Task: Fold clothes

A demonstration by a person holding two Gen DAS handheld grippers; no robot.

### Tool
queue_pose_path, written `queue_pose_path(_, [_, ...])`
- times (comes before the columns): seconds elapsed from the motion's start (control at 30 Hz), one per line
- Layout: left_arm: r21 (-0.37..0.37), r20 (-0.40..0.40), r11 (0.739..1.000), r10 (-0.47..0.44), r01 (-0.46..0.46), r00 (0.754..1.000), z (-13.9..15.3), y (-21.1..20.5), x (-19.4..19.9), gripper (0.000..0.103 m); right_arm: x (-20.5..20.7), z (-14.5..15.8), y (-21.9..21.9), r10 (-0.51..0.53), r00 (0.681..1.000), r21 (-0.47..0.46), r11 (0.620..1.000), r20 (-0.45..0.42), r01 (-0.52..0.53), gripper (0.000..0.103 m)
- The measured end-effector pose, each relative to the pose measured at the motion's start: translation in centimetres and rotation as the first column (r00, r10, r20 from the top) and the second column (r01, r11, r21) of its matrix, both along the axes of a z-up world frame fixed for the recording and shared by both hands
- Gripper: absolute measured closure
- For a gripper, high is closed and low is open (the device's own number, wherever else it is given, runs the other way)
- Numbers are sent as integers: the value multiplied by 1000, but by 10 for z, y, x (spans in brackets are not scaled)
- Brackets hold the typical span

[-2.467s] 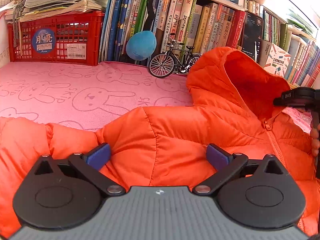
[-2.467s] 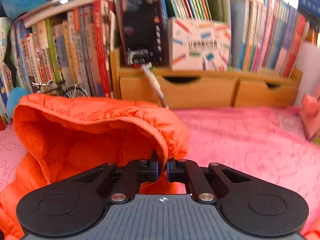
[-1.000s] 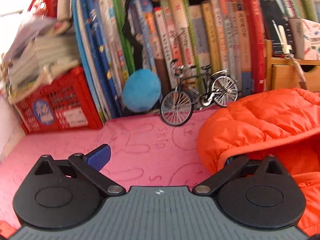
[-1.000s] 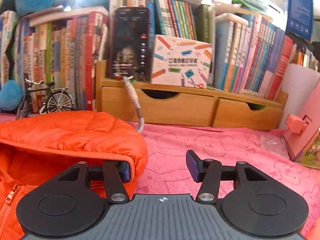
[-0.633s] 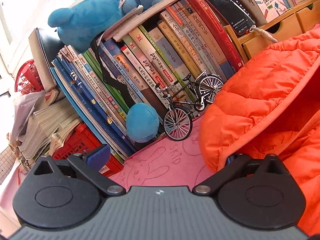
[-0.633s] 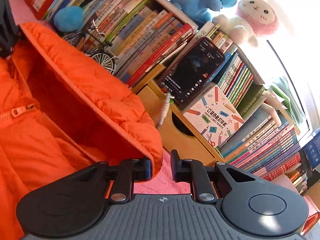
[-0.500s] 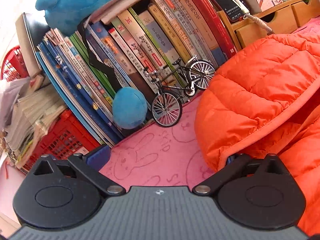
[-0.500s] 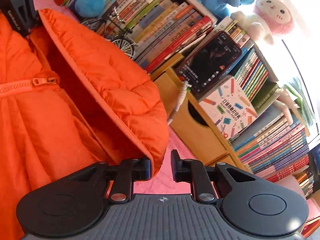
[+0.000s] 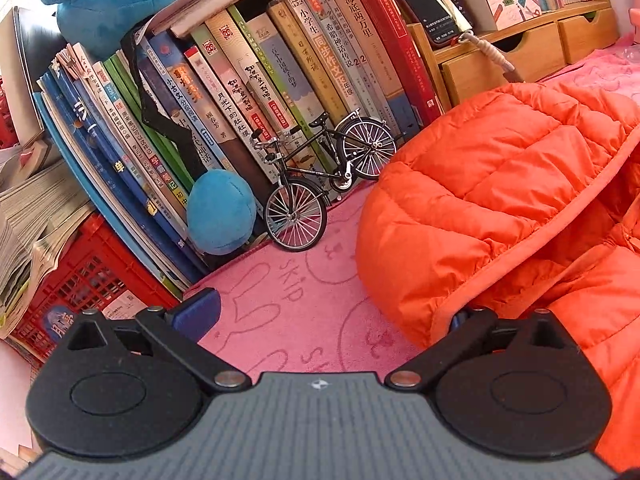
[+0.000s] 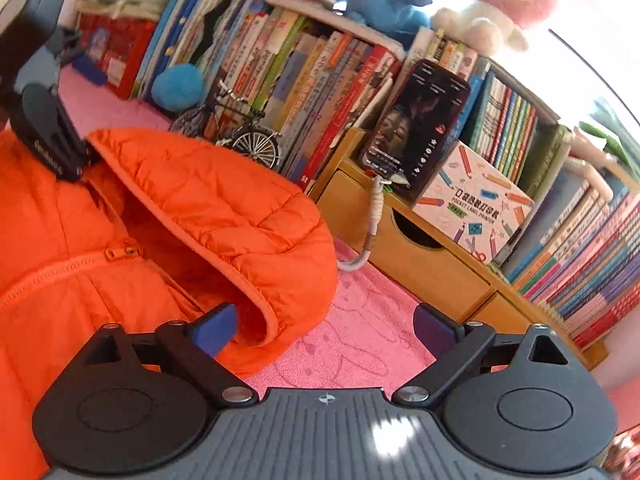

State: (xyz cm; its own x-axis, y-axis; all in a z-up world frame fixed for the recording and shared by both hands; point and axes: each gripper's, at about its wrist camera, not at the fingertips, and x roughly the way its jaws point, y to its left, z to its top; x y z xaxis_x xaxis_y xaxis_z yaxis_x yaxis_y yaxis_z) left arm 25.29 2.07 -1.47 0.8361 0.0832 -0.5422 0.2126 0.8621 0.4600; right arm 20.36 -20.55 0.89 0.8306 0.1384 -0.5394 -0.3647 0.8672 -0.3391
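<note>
An orange puffer jacket (image 9: 520, 208) lies on the pink rabbit-print mat (image 9: 296, 300), its hood (image 10: 224, 200) spread toward the bookshelf. My left gripper (image 9: 328, 316) stands open at the hood's left side; its right finger is tucked under the hood's rim, and its left pad hangs over bare mat. My right gripper (image 10: 325, 332) is at the hood's right side with its jaws opening wide. The hood's rim (image 10: 260, 308) lies just beside its left pad and nothing is pinched. In the right wrist view one of the left gripper's black fingers (image 10: 52, 148) rests at the hood's far edge.
Books (image 9: 248, 92) line the back. In front of them stand a model bicycle (image 9: 320, 176) and a blue plush ball (image 9: 220, 212). A red crate (image 9: 88, 280) is at the left. Wooden drawers (image 10: 420, 256) carry a phone (image 10: 416, 128) and a printed box (image 10: 472, 208). Plush toys sit on top.
My right gripper was shut on the hood's rim and has now opened wide, letting it go. The hood has settled on the mat. My left gripper rolled slightly and stays open.
</note>
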Motion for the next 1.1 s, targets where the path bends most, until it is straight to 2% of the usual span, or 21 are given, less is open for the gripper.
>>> queue_pose_path(0.07, [-3, 8, 999, -50, 50, 999, 4, 2, -6, 0, -4, 17, -17, 44, 998, 137, 990, -47, -37, 8])
queue_pose_path(0.13, [3, 12, 994, -106, 106, 994, 7, 5, -11, 0, -9, 31, -29, 109, 992, 271, 959, -64, -88, 6])
queue_pose_path(0.2, [9, 15, 987, -161, 161, 987, 9, 8, -16, 0, -7, 43, -36, 126, 990, 405, 909, -55, -94, 0])
queue_pose_path(0.27, [-29, 11, 983, -178, 179, 984, 15, 13, -19, 0, 5, 48, -36, 80, 996, 527, 849, -49, -42, 0])
queue_pose_path(0.3, [-66, 8, 980, -190, 190, 982, 19, 17, -21, 0, 12, 48, -33, 41, 998, 557, 830, -53, -5, 0])
queue_pose_path(0.37, [-173, -3, 962, -216, 212, 976, 30, 27, -26, 0, 30, 39, -12, -64, 996, 500, 862, -66, 88, 8])
queue_pose_path(0.4, [-263, -1, 940, -227, 219, 974, 38, 35, -28, 0, 40, 35, -1, -117, 991, 463, 876, -70, 136, 21])
queue_pose_path(0.43, [-357, 4, 907, -238, 223, 971, 46, 43, -31, 0, 47, 27, 10, -139, 986, 425, 890, -89, 164, 37])
queue_pose_path(0.47, [-470, 26, 855, -235, 220, 972, 55, 52, -33, 0, 54, 17, 21, -153, 982, 385, 904, -112, 185, 44])
queue_pose_path(0.5, [-580, 51, 786, -227, 214, 973, 63, 61, -35, 0, 58, 9, 28, -153, 978, 369, 909, -138, 195, 51])
queue_pose_path(0.57, [-694, 83, 702, -143, 160, 986, 73, 61, -34, 0, 62, -10, 39, -149, 970, 349, 913, -190, 209, 56])
queue_pose_path(0.6, [-666, 95, 735, -85, 127, 992, 74, 50, -31, 0, 62, -20, 45, -149, 965, 339, 915, -214, 217, 58])
queue_pose_path(0.63, [-617, 111, 782, -25, 89, 994, 74, 36, -28, 0, 62, -30, 50, -149, 960, 329, 917, -239, 224, 59])
queue_pose_path(0.7, [-473, 88, 880, 79, -28, 993, 61, 3, -15, 0, 55, -42, 61, -150, 956, 306, 925, -251, 226, 59])
queue_pose_path(0.73, [-431, 66, 900, 106, -68, 992, 50, -7, -10, 0, 52, -44, 65, -150, 959, 289, 932, -242, 219, 59])
queue_pose_path(0.83, [-324, -7, 931, 173, -166, 985, 14, -28, 5, 2, 47, -45, 65, -143, 962, 272, 940, -234, 206, 59])
queue_pose_path(0.9, [-287, -44, 939, 185, -190, 982, -5, -31, 9, 0, 45, -44, 59, -138, 960, 273, 940, -242, 204, 59])
queue_pose_path(1.0, [-325, -97, 929, 153, -177, 983, -12, -25, 13, 0, 36, -39, 49, -132, 957, 230, 954, -258, 194, 59])
queue_pose_path(1.1, [-356, -119, 919, 137, -171, 983, -12, -20, 17, 0, 26, -23, 43, -182, 952, 236, 941, -245, 241, 56])
